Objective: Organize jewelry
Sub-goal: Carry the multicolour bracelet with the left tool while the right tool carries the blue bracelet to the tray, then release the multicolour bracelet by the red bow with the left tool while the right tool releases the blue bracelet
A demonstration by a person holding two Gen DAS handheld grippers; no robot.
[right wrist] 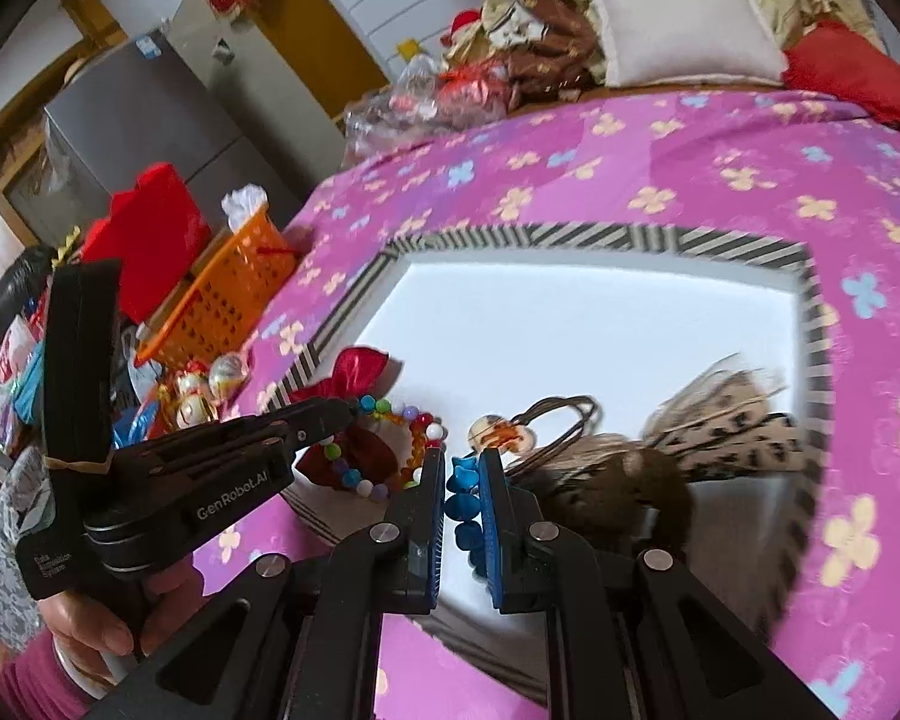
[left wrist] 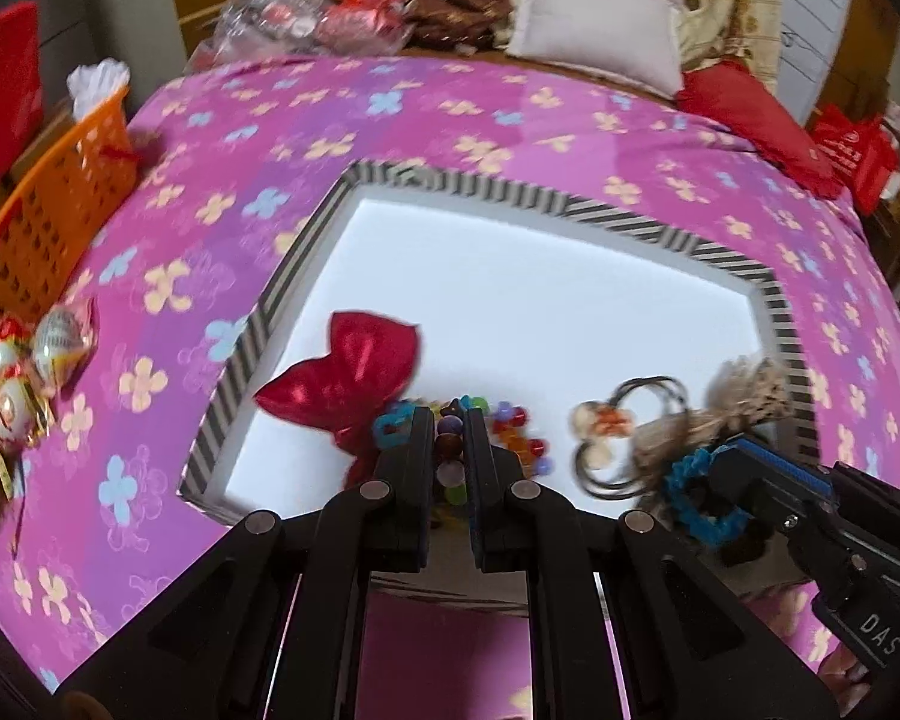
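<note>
My left gripper [left wrist: 450,420] has its fingers drawn in close around a bracelet of multicoloured beads [left wrist: 450,450], the beads sitting in the narrow gap between the two black pads, so I read it as clamped on that bracelet. From the right wrist camera I see that same bracelet [right wrist: 384,450] as a ring of green, blue, white, orange and red beads, with the left gripper's tip [right wrist: 345,411] touching its far edge. My right gripper [right wrist: 461,471] is nearly closed on a bright blue beaded bracelet [right wrist: 459,498], whose chunky beads run in a column between the blue-lined pads; in the left wrist view that blue bracelet [left wrist: 699,504] hangs as a loop at the tip of the right gripper [left wrist: 723,468]. Both pieces are over the near edge of a shallow white tray [left wrist: 510,276] with a black-and-white striped rim. Just past the left gripper lies a shiny red pouch [left wrist: 345,375], partly under the multicoloured beads. Between the two grippers sits a pendant with orange markings on dark cords [left wrist: 606,420], and beyond the right gripper a fluffy brown and tan piece [right wrist: 618,480] beside a leopard-patterned strip [right wrist: 744,432]. The tray rests on a pink flowered bedspread [left wrist: 450,120]; an orange basket [left wrist: 48,204] stands at its left edge, and a white pillow [left wrist: 594,42] lies at the far end.
</note>
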